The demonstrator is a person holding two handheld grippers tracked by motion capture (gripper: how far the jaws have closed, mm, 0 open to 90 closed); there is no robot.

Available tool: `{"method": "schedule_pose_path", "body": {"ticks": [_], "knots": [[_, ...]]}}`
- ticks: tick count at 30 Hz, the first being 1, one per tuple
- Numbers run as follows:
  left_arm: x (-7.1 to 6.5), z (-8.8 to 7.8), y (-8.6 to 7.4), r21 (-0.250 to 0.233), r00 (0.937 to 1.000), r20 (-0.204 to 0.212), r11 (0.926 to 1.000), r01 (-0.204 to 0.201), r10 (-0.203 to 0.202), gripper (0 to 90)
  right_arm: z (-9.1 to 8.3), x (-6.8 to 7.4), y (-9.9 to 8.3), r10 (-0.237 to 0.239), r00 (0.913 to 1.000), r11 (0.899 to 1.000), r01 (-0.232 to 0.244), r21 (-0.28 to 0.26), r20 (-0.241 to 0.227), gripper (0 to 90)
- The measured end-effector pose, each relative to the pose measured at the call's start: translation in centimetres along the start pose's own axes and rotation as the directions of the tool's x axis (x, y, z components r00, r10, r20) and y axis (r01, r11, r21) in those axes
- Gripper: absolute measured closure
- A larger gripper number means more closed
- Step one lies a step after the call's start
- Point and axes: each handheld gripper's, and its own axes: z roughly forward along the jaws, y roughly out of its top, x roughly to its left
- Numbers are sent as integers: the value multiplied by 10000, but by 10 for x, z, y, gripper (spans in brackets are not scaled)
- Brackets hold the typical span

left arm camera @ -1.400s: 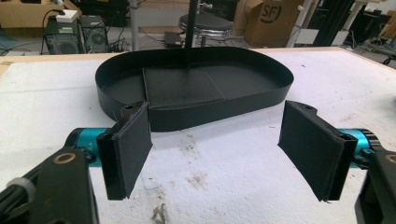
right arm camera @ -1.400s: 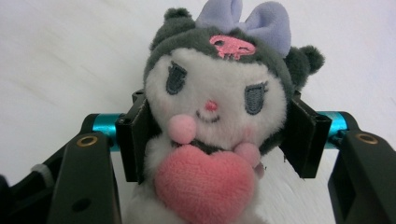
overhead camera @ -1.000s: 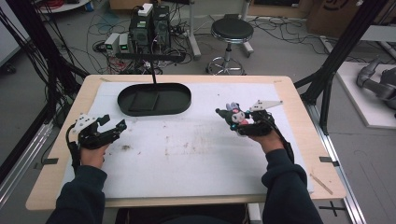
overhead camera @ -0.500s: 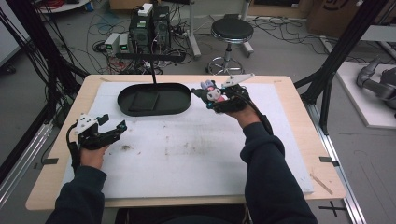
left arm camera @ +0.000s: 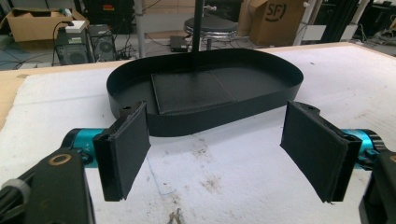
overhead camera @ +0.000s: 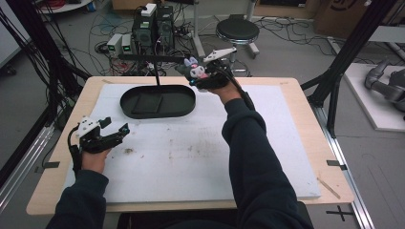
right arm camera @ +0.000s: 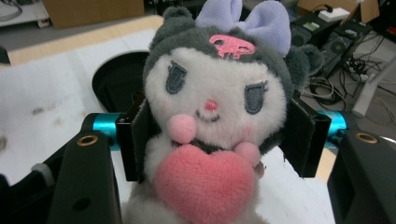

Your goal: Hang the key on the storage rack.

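Plush (right arm camera: pixel 210 121) looks soft and light, squashing between the pads of the right tool (overhead camera: pixel 203 76) clamped on its body; left tool (overhead camera: pixel 107 133) gapes, empty.

The high view looks forward and down from above the person's side onto the whole surface (overhead camera: pixel 191 157), far enough back to take in the floor beyond. The left gripper view sits low, just above the surface, facing the black tray (left arm camera: pixel 205 88) close ahead. The right gripper view looks along its jaws at a plush toy (right arm camera: pixel 215 112) pressed close to the lens, with the same tray (right arm camera: pixel 116 79) behind.
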Motion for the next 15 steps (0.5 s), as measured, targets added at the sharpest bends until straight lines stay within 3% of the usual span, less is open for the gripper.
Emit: {"method": "schedule_pose_path", "body": {"ticks": [9, 11, 15], "knots": [[2, -2, 0, -48, 10000, -3, 10000, 71, -71, 234, 23, 8, 22, -128, 9997, 9999, 129, -9, 227, 360], [2, -2, 0, -44, 10000, -6, 10000, 87, -87, 233, 28, 7, 28, 23, 9969, 10000, -23, 1, 781, 360], [2, -3, 0, -84, 10000, -21, 9999, 63, -63, 234, 31, 6, 31, 243, 9939, 9995, -220, -220, 1077, 360]]}}
